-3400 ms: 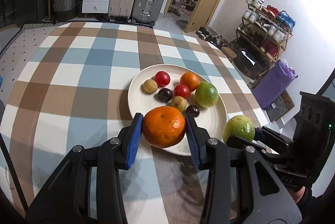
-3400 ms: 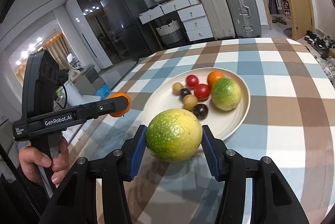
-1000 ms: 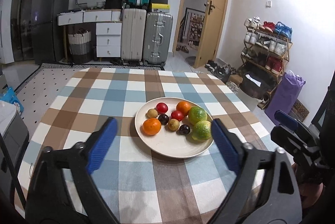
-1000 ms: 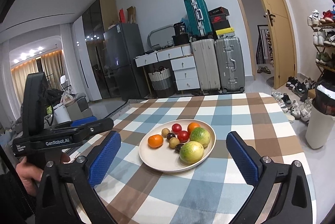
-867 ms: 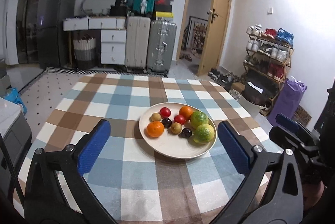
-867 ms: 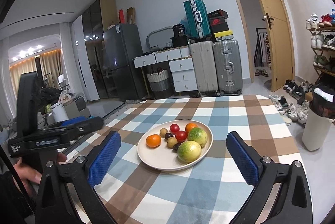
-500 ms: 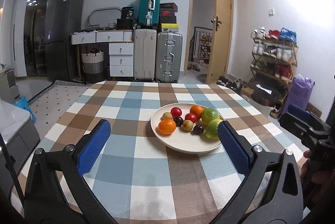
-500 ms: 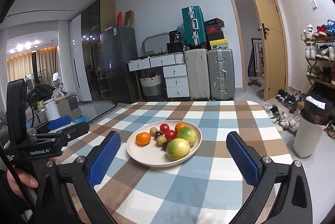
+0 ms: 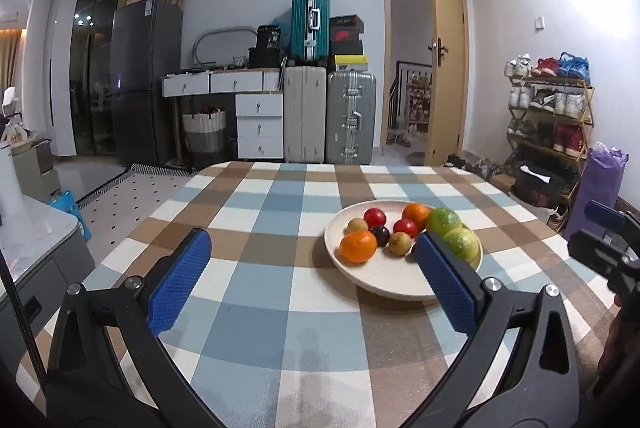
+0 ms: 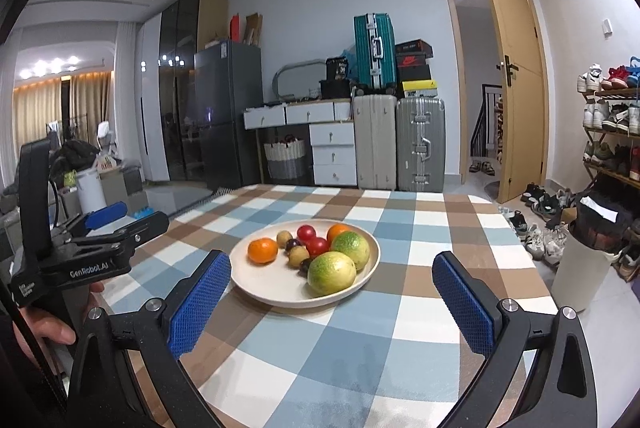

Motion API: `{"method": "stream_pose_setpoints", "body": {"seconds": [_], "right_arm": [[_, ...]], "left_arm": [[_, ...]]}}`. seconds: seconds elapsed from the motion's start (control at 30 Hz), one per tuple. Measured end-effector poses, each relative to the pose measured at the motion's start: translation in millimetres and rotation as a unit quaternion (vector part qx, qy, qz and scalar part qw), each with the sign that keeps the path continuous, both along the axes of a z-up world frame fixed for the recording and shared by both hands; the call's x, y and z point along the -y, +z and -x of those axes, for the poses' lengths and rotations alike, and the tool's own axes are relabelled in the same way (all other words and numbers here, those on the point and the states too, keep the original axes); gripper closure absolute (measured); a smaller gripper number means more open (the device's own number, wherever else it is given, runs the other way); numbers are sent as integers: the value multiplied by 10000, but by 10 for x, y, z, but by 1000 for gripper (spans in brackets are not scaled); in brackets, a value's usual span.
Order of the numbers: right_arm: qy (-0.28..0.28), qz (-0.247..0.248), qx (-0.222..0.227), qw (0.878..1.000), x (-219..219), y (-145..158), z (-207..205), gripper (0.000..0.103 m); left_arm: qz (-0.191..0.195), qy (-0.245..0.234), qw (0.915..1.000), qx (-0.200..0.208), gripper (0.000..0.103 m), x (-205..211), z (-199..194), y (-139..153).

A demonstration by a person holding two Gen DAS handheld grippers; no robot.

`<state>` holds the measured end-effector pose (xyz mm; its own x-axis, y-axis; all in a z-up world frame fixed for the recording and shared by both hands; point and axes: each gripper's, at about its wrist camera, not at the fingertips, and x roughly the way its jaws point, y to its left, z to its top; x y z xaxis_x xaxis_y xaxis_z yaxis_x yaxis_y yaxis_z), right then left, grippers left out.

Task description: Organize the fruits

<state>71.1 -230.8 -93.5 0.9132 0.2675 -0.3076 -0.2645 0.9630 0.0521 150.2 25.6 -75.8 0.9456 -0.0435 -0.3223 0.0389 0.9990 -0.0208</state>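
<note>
1. Table (image 10: pixel 360 360) – round, under a blue, brown and white checked cloth; bare of fruit except on the plate, which suggests the gathering step is done.
2. Plate (image 10: pixel 260 288) – cream, shallow, near the table's middle, so both hands can reach it.
3. Right gripper (image 10: pixel 332 296) – jaws spread wide, nothing between the blue pads, held short of the plate over bare cloth.
4. Left gripper (image 9: pixel 312 284) – jaws wide and empty – they have just been opening a little further; its right pad overlaps the plate's near edge in its own view.
5. Two green fruits (image 10: pixel 332 273) – side by side at the plate's right.
6. Orange (image 10: pixel 263 250) – alone at the plate's left.
7. Small fruits (image 10: pixel 298 255) – red, tan and dark ones clustered mid-plate with a second orange fruit behind; the raised rim likely keeps them from rolling off.
</note>
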Motion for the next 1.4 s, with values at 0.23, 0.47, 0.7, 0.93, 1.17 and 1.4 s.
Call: {"method": "stream_pose_setpoints", "body": {"seconds": [0.23,0.47,0.7,0.93,1.17,1.4], "right_arm": [[-122,153,20,9998,-43,-4,1,0],[-143,182,19,9997,-67,-1,-17,0],[-148,172,19,9997,-54,0,-20,0],[-148,172,21,9997,-56,-3,-25,0],[-148,171,23,9997,-54,-2,-19,0],[-148,170,22,9997,-54,-3,-20,0]], "left_arm": [[-112,-101,9999,1,1,63,-51,-45],[-113,-102,9999,3,1,58,-47,-43],[-113,-102,9999,5,1,58,-43,-43],[-112,-101,9999,8,1,57,-41,-45],[-112,-101,9999,10,1,57,-40,-46],[-113,-101,9999,10,1,56,-38,-47]]}}
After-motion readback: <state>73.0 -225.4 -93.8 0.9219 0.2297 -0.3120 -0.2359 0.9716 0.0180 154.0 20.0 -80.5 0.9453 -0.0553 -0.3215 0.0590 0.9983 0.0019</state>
